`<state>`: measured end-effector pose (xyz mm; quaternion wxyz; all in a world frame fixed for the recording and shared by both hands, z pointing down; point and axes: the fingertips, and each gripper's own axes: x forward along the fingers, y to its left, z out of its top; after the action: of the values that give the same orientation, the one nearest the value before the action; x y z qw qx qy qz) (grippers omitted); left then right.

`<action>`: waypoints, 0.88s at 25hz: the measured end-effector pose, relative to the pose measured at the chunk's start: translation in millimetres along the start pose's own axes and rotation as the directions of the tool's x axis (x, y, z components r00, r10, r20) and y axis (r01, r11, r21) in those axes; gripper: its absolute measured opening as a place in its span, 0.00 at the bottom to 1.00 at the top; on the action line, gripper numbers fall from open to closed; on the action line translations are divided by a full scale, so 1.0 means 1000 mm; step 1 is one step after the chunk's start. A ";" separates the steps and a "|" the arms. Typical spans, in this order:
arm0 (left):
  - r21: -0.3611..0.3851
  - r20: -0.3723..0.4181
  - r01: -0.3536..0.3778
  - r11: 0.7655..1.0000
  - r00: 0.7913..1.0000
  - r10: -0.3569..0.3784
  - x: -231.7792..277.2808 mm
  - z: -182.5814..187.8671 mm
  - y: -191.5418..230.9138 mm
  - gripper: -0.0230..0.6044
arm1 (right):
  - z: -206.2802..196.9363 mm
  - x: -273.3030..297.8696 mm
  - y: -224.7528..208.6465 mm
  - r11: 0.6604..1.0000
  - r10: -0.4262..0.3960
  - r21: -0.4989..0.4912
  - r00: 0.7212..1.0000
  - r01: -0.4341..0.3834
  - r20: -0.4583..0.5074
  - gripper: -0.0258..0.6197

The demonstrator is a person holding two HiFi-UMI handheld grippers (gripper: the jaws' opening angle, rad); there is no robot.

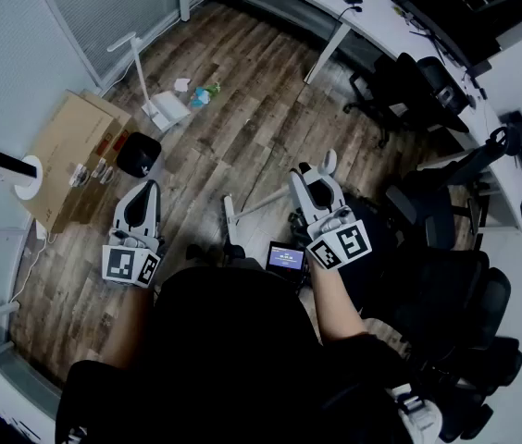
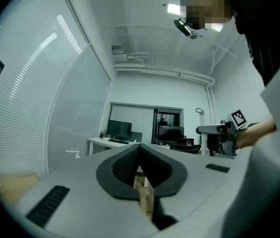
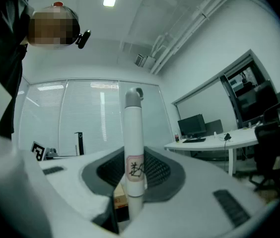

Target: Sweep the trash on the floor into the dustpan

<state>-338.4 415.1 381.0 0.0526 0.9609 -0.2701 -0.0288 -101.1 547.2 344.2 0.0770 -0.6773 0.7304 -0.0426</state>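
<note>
My right gripper [image 1: 316, 172] is shut on the white broom handle [image 3: 134, 143], which stands upright between the jaws with its grey cap on top. In the head view the handle [image 1: 266, 202] slants down to the left toward the floor. My left gripper [image 1: 147, 192] is shut and holds nothing; in the left gripper view its pads [image 2: 130, 165] meet. Far ahead on the wood floor a white long-handled dustpan [image 1: 165, 109] stands. Just beyond it lies the trash: a white scrap [image 1: 182, 84] and a green-blue bottle [image 1: 205, 93].
A cardboard box [image 1: 68, 151] and a black bin [image 1: 138, 154] sit left of my left gripper. Black office chairs [image 1: 432, 211] crowd the right side. A long white desk [image 1: 400, 35] runs along the back, with a glass wall at the far left.
</note>
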 end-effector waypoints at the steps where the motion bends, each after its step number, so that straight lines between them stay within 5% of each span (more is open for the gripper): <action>1: 0.009 0.009 -0.004 1.000 1.000 0.004 0.001 0.002 -0.006 0.03 | -0.001 -0.003 0.000 1.000 0.011 -0.002 1.000 -0.011 0.000 0.18; 10: 0.025 0.007 0.007 1.000 1.000 -0.007 0.006 0.003 -0.040 0.03 | -0.019 -0.024 0.005 0.994 0.113 0.016 0.993 -0.112 -0.027 0.18; 22: 0.001 -0.042 0.065 0.998 0.997 -0.065 0.019 -0.012 -0.095 0.03 | -0.007 -0.062 -0.043 0.999 0.050 0.002 0.999 -0.050 0.002 0.19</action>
<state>-272.7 486.7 381.9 0.0565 0.9696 -0.2377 -0.0099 -56.0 605.8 362.0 0.0797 -0.6587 0.7471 -0.0408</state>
